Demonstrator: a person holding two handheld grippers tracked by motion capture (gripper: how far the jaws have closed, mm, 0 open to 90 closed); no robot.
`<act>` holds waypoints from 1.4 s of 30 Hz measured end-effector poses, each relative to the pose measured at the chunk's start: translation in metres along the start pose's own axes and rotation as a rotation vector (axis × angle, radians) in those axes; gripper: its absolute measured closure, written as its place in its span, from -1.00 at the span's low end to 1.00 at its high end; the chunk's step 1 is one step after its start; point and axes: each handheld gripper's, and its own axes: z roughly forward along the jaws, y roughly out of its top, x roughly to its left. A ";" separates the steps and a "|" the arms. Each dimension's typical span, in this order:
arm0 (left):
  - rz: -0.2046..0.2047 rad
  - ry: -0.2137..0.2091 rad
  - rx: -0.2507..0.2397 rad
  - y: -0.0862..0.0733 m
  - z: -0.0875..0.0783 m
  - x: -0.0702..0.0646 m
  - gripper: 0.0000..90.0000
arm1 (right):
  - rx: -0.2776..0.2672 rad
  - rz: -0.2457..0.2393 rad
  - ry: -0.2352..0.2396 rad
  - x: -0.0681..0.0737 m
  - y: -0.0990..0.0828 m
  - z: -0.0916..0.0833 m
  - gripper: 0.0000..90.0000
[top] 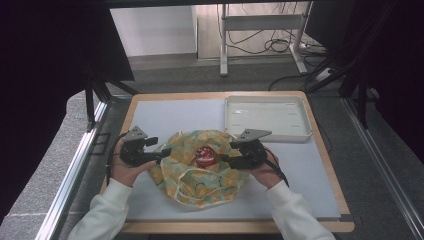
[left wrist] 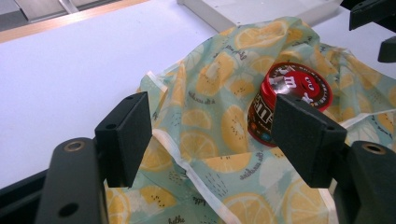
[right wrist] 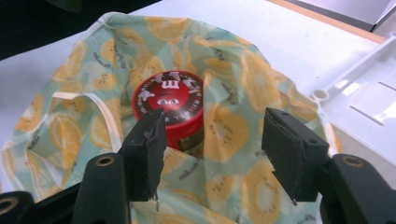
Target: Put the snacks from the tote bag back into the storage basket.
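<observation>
So nearest the camera in the high view you've got two white sleeves coming up from the bottom edge, each hand holding a set of tongs. The left tongs sit at the left edge of the lemon-print cloth, and the right tongs sit at the cloth's right side, both pointing inward toward the middle of it.

The cloth is a pale green thing with yellow lemon slices and a white trim, bunched up and spread on the white mat that covers the wooden bench. Right in the middle of the cloth is a small round candy tin with a red lid and dark brown sides, tilted a bit, with fabric rising around it.

In the left gripper view the left tongs are clearly apart, nothing pinched between them, hanging over the cloth with the white trim running under them. The tin is just past the right-hand jaw.

Same deal in the right gripper view: the right tongs are spread wide with nothing in them, and the tin sits just beyond the left-hand jaw, nestled in the cloth. Can't tell if that jaw is actually touching the tin or just in front of it.

Past the cloth, toward the far right of the bench, there's a shallow white tray, close to the cloth but not touching it. Beyond the bench there's grey floor, with metal desk legs and a tangle of cables.
</observation>
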 end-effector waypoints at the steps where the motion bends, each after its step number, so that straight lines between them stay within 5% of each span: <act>1: 0.003 0.000 0.005 0.000 0.001 0.000 -0.35 | 0.004 -0.001 0.001 0.001 0.001 0.001 -0.13; 20: -0.005 0.011 0.031 -0.002 0.003 0.003 -0.36 | 0.070 -0.035 0.054 0.025 0.016 0.033 -0.23; 27: 0.000 0.007 0.038 -0.003 0.005 0.002 -0.36 | 0.122 0.008 0.050 0.027 0.011 0.044 -0.27; 42: 0.003 0.003 0.057 -0.005 0.010 0.002 -0.36 | 0.215 0.014 -0.046 0.038 0.019 0.083 -0.54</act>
